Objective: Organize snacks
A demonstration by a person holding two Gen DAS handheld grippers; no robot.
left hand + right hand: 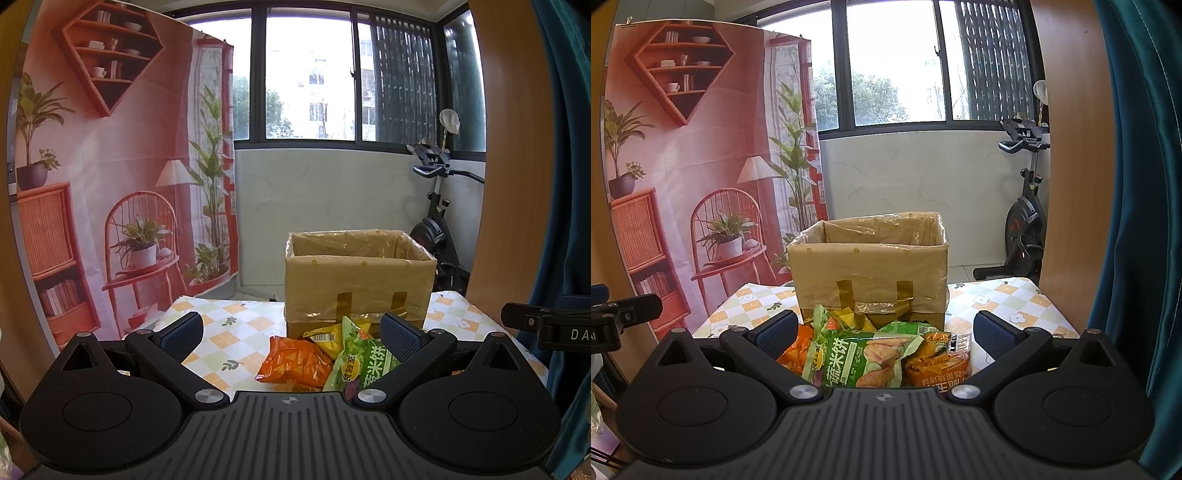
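A heap of snack bags lies on the table just in front of the cardboard box (868, 258). In the right wrist view a green rice-cracker bag (857, 358) sits on top in the middle, an orange bag (938, 363) touches its right side, another orange bag (792, 352) peeks out at its left, and a yellow bag (851, 319) is wedged behind, against the box wall. In the left wrist view the same heap shows as the orange bag (295, 363), yellow bag (327, 338) and green bag (360, 360).

The box stands upright, its top open and lined with clear plastic folded over the rim. The checked tablecloth (1004, 302) is bare to the right of the heap up to the table's right edge, and also bare to the left (221, 332).

The right gripper (884, 332) hangs level, pointed at the box, jaws spread wide with the heap between them, holding nothing. The left gripper (291, 332) is likewise spread wide and empty, its right finger (400, 336) just beside the green bag.
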